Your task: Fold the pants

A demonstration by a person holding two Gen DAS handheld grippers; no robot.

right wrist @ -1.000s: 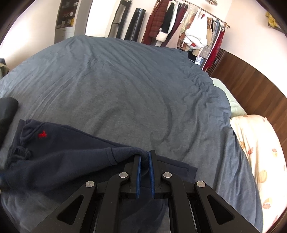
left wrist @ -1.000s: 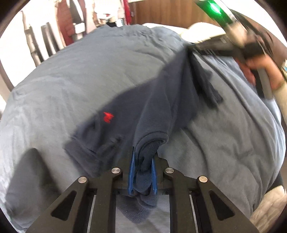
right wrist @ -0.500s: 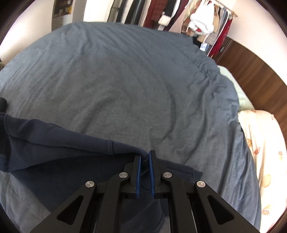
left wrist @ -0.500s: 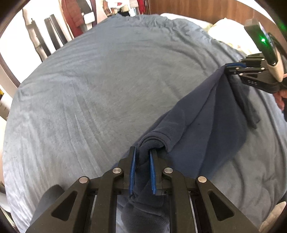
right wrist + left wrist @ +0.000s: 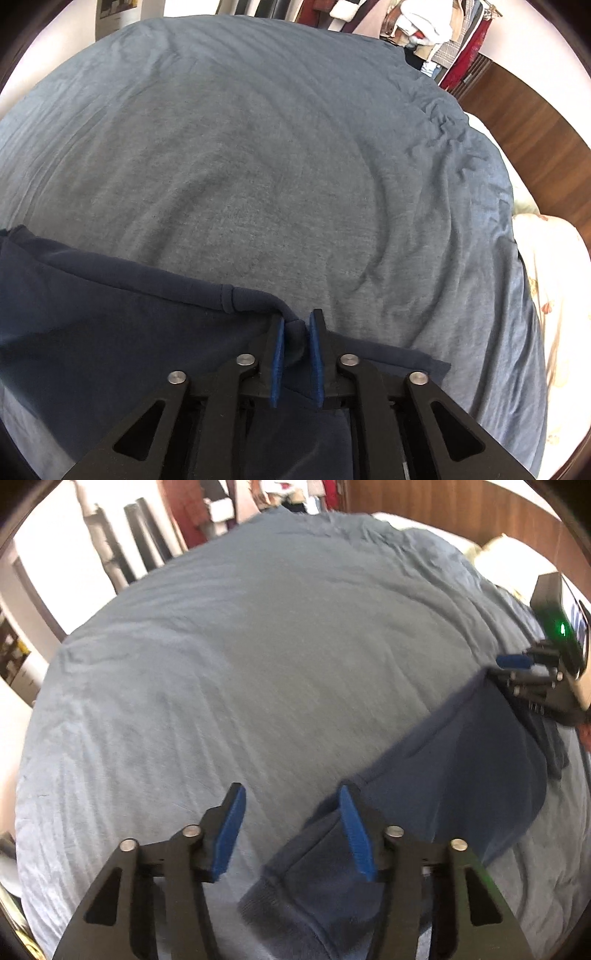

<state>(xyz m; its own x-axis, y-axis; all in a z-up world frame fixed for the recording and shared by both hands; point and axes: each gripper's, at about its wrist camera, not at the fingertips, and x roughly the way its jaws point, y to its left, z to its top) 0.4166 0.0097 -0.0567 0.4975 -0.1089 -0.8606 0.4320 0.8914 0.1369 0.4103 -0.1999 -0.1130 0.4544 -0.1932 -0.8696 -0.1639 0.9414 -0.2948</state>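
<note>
Grey bedspread bears navy pants, doubled over, edge ribbed

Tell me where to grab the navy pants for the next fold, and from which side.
Grip the ribbed cuff of the navy pants beside the left gripper, coming down from above: it lies flat, its thick edge exposed on the bed cover.
</note>
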